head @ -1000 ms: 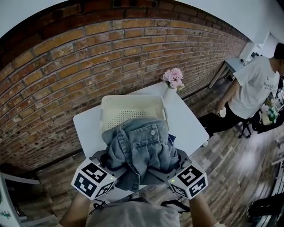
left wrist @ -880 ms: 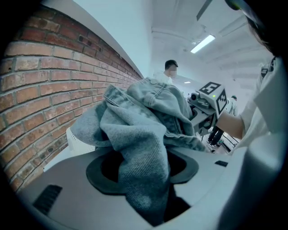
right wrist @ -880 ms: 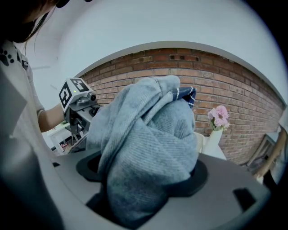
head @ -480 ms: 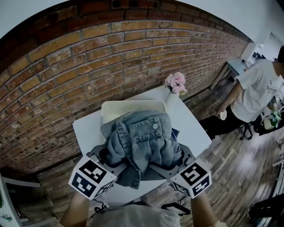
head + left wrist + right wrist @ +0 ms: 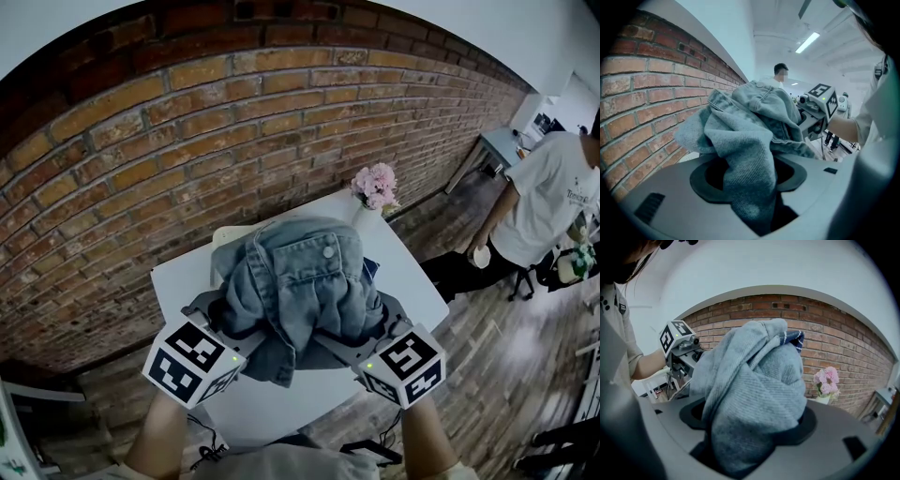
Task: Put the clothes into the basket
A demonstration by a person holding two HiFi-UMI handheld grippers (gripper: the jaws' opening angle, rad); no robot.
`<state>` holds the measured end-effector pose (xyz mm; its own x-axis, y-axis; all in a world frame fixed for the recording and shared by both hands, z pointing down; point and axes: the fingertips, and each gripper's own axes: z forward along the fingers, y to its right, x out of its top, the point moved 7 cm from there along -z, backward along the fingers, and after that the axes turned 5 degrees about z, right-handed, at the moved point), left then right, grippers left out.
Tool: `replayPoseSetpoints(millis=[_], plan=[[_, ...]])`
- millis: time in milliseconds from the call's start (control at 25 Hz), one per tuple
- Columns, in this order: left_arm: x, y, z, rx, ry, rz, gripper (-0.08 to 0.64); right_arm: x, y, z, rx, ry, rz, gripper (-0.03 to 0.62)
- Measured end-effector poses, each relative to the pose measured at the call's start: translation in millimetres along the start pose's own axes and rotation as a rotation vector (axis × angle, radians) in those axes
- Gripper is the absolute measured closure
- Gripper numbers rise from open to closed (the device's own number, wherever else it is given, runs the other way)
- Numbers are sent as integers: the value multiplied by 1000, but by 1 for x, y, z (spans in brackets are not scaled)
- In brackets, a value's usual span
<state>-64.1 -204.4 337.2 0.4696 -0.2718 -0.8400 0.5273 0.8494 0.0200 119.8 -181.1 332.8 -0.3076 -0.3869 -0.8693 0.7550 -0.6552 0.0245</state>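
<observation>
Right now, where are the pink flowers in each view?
Head view: flowers upper right of centre, past the denim clothes.
Left gripper view: not in it.
Right gripper view: flowers at right, beside the denim clothes.
Shared landmark: the brick wall behind.

- I saw a red-brown brick wall filling most of the head view, with plain white wall above it.
- A white table stood against the bricks.
- At its far right corner, 1 white vase held pink flowers.
- The floor was wood planking in mixed brown tones.
- Further right, a person in a white T-shirt stood near a small grey table.
- 1 strip light glowed on the ceiling.
</observation>
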Motion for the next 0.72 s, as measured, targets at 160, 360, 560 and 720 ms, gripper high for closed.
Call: replayPoseSetpoints(millis=[160,360,560,720], plan=[[6,-19,8,18,6,14,334,9,13,15,-10,13,-18,218],[7,-39,22,33,3,22,334,14,28,34,-12,18,-31,218],[9,-57,39,51,12,32,334,16,47,53,-16,30,-45,218],[9,-72,57,67,19,38,334,15,64,68,-27,38,-54,218]])
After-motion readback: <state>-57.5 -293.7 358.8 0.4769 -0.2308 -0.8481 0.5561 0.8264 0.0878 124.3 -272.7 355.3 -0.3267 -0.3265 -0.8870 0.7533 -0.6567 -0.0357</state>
